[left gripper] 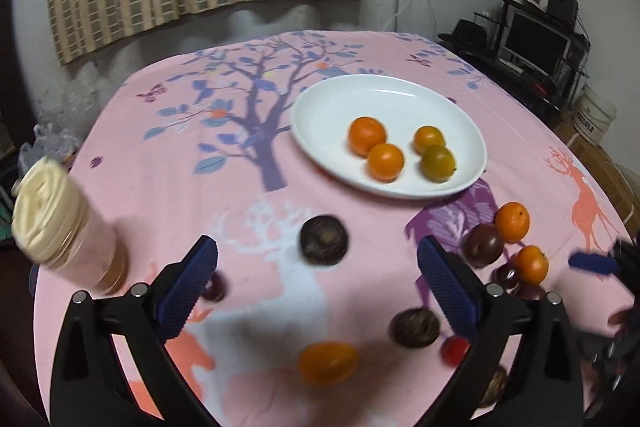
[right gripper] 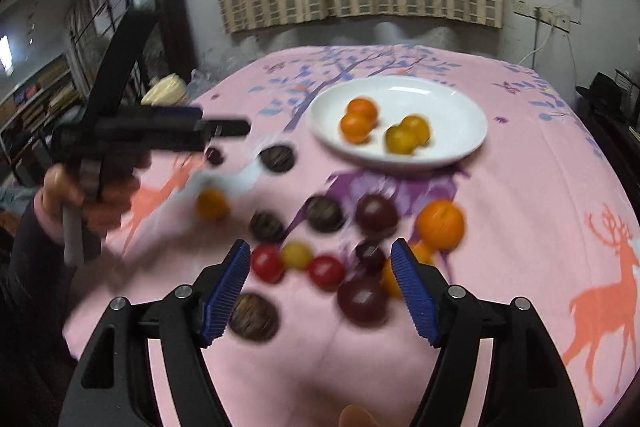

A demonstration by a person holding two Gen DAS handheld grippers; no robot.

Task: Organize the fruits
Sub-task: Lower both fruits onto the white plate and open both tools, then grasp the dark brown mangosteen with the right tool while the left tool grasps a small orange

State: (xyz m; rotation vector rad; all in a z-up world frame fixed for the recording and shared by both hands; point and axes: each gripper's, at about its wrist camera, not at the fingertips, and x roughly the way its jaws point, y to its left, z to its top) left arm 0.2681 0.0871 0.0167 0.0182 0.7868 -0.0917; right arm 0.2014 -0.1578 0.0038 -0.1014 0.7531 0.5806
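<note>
While four fruits sit on white plate (left gripper: 320, 115), left claw (left gripper: 318, 285) wide, right claw (right gripper: 320, 291) wide, both empty

A table under a pink tablecloth (left gripper: 160, 163) carries a white plate (left gripper: 340, 107) toward its far edge, a lidded jar (left gripper: 60, 227) at its left edge, and loose fruits (right gripper: 320, 219) scattered near its near edge.

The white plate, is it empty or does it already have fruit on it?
Not empty. The white plate holds four small round fruits: three orange ones and one greenish-yellow one. Most of its surface is bare.
</note>
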